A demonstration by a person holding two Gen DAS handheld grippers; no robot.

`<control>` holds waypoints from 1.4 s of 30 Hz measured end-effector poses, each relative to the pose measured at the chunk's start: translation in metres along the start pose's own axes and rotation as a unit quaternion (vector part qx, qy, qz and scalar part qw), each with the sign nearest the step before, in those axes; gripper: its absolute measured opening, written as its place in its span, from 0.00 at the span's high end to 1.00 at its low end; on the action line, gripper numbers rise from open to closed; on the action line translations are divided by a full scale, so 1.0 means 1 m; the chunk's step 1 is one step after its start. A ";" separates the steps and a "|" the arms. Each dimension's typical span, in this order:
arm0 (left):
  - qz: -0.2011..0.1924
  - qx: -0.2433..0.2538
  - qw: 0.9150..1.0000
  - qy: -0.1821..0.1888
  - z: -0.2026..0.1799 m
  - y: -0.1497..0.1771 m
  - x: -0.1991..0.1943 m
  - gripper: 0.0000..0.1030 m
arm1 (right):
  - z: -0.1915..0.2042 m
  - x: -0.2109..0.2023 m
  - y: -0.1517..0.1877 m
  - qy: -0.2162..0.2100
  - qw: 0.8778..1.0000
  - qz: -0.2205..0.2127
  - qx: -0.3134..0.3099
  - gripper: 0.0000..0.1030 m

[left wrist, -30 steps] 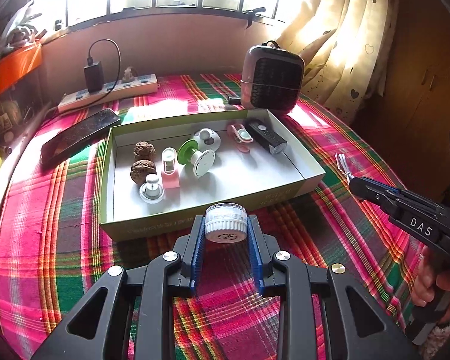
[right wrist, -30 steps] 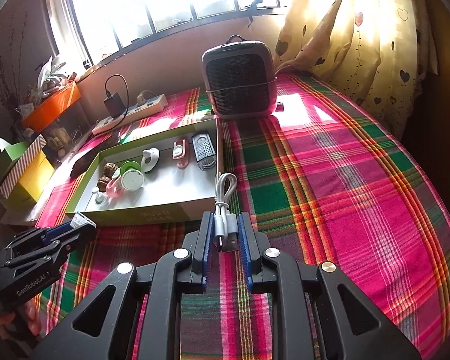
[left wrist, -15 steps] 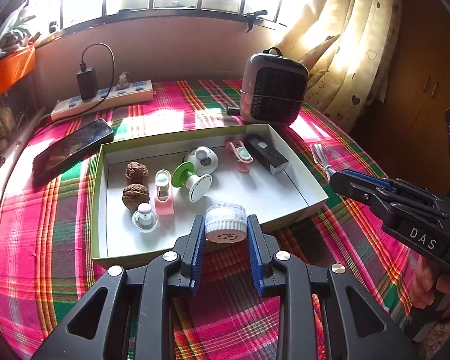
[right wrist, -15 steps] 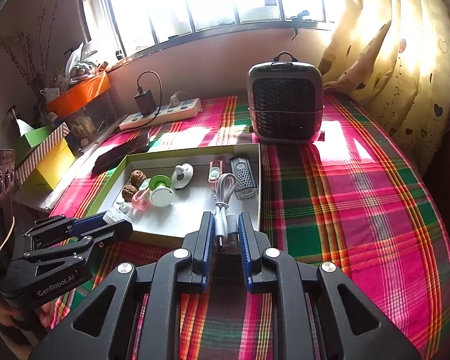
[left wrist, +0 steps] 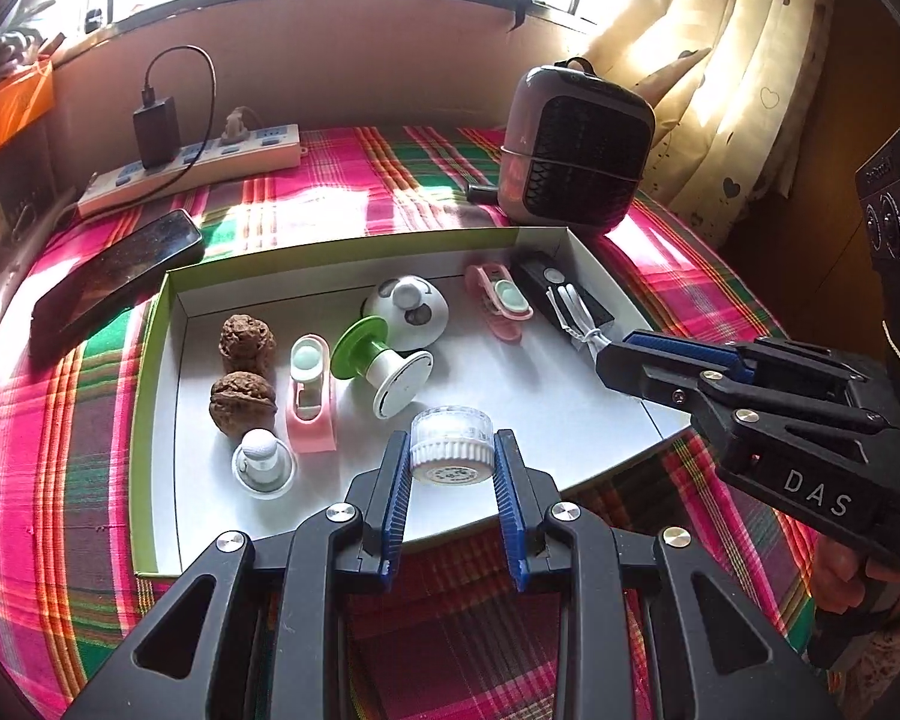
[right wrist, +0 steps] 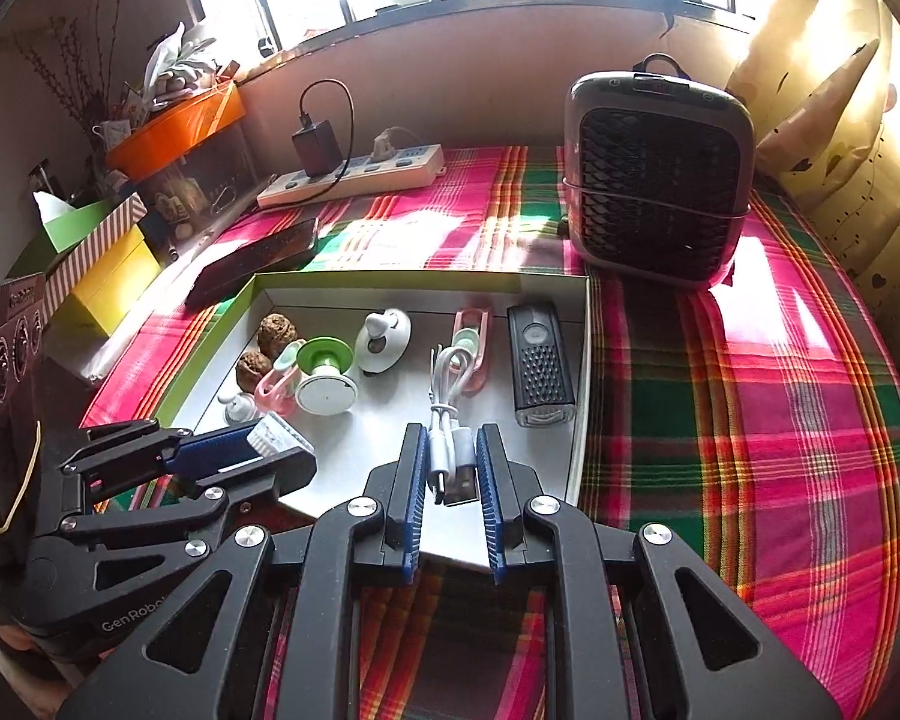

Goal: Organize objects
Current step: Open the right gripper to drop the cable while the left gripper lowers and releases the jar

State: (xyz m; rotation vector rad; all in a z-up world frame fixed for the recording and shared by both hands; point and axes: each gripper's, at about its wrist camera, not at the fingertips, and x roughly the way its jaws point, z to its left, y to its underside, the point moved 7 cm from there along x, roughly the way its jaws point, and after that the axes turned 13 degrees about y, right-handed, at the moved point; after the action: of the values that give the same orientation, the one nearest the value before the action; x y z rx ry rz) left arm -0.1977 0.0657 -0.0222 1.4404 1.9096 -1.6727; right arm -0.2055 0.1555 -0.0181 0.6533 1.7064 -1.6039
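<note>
Carrying: we held two small things over the open tray [left wrist: 168, 360] on the plaid-covered table [left wrist: 48, 480], one in each tool.
Left tongs: our left gripper [left wrist: 450, 468] was clamped on the little round light [left wrist: 450, 444], blue pads on either side of its ribbed white base, above the tray's near part.
Right tongs: our right gripper [right wrist: 450, 474] was closed on the coiled white cable [right wrist: 447, 414], pinching it at the plug end, the loops hanging forward over the tray floor.
Light, handling: we judged it light, rigid and smooth; the ribbed collar looked the surest place to grip, the clear dome above it likelier to slip.
Cable, handling: we judged it very light and floppy; held by the stiff plug and tie, the loops would droop and could snag the pink clip [right wrist: 471, 342] or the black grater-like device [right wrist: 540, 372] nearby.
Tray: walnuts [left wrist: 243, 366] and other small pieces already lay along its far side; bare floor remained near us.
</note>
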 end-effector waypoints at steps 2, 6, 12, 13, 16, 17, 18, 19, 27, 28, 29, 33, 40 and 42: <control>0.002 -0.001 1.000 0.000 0.002 0.000 0.005 0.76 | 0.000 0.006 0.001 -0.005 1.000 0.010 -0.003 0.83; 0.004 -0.006 1.000 -0.002 0.006 0.000 0.008 0.75 | 0.000 0.015 0.003 -0.002 1.000 0.021 -0.012 0.83; 0.011 -0.009 1.000 -0.004 0.010 -0.003 0.012 0.75 | 0.002 0.025 0.005 0.002 0.999 0.034 -0.018 0.83; 0.012 -0.011 1.000 -0.004 0.011 -0.003 0.013 0.75 | 0.002 0.027 0.005 0.003 0.999 0.037 -0.018 0.83; 0.014 -0.015 1.000 -0.005 0.013 -0.003 0.015 0.75 | 0.003 0.030 0.006 0.005 0.999 0.041 -0.021 0.83; 0.014 -0.015 1.000 -0.004 0.014 -0.003 0.015 0.75 | 0.003 0.030 0.006 0.005 0.999 0.040 -0.022 0.83; 0.015 -0.017 1.000 -0.002 0.014 -0.003 0.016 0.75 | 0.003 0.030 0.006 0.005 0.999 0.041 -0.023 0.83; 0.015 -0.018 1.000 -0.001 0.015 -0.004 0.016 0.75 | 0.003 0.031 0.006 0.006 0.999 0.041 -0.022 0.83; 0.017 -0.026 1.000 0.004 0.017 -0.004 0.017 0.75 | 0.003 0.030 0.006 0.003 0.999 0.040 -0.018 0.83; 0.017 -0.028 0.999 0.004 0.017 -0.004 0.017 0.75 | 0.003 0.030 0.006 0.003 0.999 0.040 -0.018 0.83; 0.017 -0.029 0.999 0.005 0.017 -0.004 0.018 0.75 | 0.003 0.030 0.006 0.004 0.999 0.040 -0.018 0.83; 0.018 -0.031 0.999 0.004 0.018 -0.004 0.017 0.74 | 0.004 0.030 0.006 0.004 0.999 0.039 -0.016 0.83; 0.018 -0.036 0.999 0.001 0.019 -0.003 0.017 0.71 | 0.003 0.029 0.006 0.005 0.999 0.039 -0.008 0.83; 0.018 -0.037 0.999 0.000 0.019 -0.002 0.017 0.71 | 0.003 0.029 0.006 0.006 0.999 0.038 -0.006 0.83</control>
State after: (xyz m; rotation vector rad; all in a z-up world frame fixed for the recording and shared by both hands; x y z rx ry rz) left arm -0.2161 0.0586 -0.0391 1.4372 1.9126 -1.5690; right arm -0.2185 0.1507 -0.0441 0.7153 1.6779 -1.5397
